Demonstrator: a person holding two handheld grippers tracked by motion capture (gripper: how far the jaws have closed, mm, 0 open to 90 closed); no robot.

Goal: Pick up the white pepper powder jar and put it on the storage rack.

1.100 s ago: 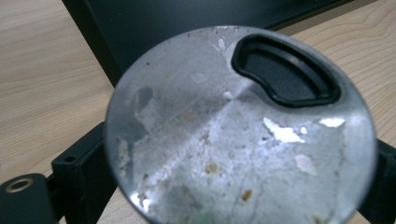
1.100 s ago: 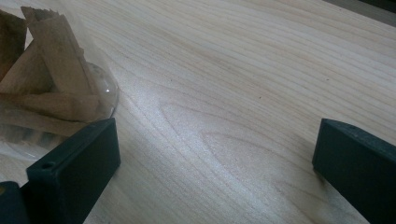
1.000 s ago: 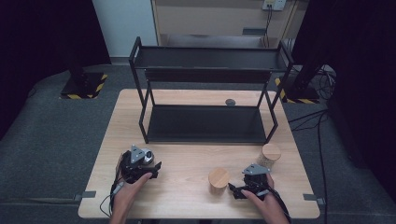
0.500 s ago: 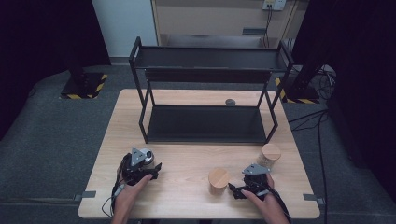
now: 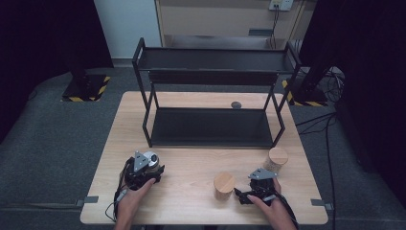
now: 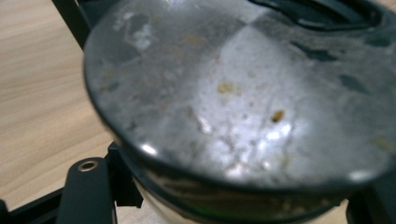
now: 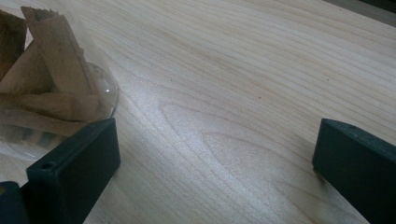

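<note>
Spreading under everything: a pale wooden table (image 5: 191,191), black two-tier rack (image 5: 210,127) at its far half. Nearer than the rack, sitting upright: metal-lidded jar (image 5: 151,160), clamped in the left gripper (image 5: 143,173). Gaping empty: right gripper (image 5: 254,190), wooden-lidded jar (image 5: 223,185) just leftward.

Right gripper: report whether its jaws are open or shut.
Open. In the right gripper view, the right gripper has its two black jaws wide apart with bare wooden table between them; a glass jar sits just beside one.

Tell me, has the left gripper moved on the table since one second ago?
No. In the high view the left gripper sits the same way from the black rack's front left leg as before, shut on the metal-lidded jar.
</note>
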